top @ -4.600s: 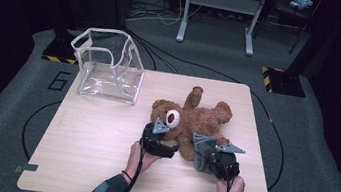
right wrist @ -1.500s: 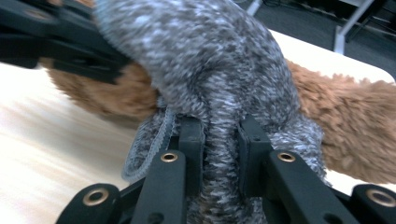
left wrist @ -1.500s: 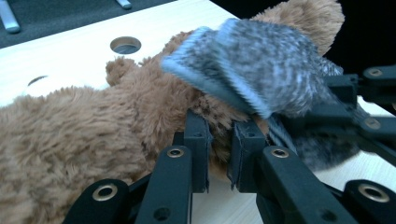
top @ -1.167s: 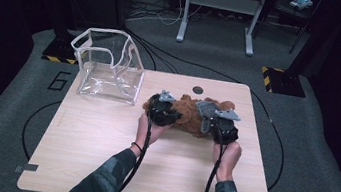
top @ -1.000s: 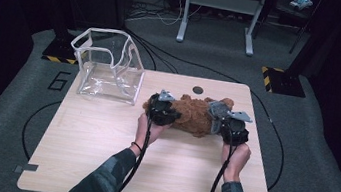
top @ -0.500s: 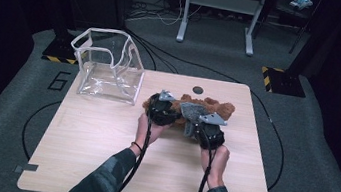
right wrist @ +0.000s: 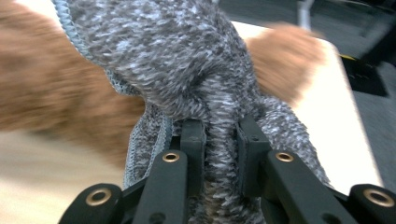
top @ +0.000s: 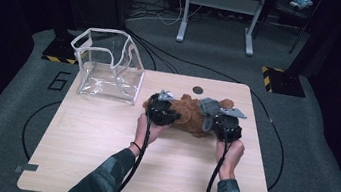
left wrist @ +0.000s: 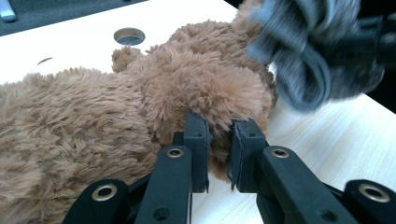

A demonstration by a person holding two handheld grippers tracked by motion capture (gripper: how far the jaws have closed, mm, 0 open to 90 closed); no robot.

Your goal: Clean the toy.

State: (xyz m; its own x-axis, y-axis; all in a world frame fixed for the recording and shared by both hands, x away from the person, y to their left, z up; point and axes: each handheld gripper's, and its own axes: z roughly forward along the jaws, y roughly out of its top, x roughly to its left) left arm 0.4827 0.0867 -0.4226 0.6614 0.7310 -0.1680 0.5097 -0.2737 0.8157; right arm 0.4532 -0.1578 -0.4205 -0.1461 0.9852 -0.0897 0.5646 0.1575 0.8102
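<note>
A brown plush teddy bear (top: 189, 115) lies on the wooden table (top: 100, 147) between both hands. My left gripper (left wrist: 219, 140) is shut on a tuft of the teddy bear (left wrist: 140, 98), pinching fur between its jaws; in the high view the left gripper (top: 162, 109) sits at the bear's left end. My right gripper (right wrist: 219, 140) is shut on a grey knitted garment (right wrist: 177, 56) bunched between its jaws. That grey garment (top: 208, 107) hangs at the bear's right side, under the right gripper (top: 225, 124). The grey garment (left wrist: 299, 60) also appears blurred beyond the bear.
A clear plastic box (top: 108, 67) with a white rim stands at the table's back left. A small round hole (top: 198, 90) marks the tabletop behind the bear. Cables and a metal stand (top: 218, 12) lie on the dark floor beyond.
The right gripper has swung back to the right with the grey garment, after moving in towards the bear's middle. The left gripper has stayed clamped on the bear.
</note>
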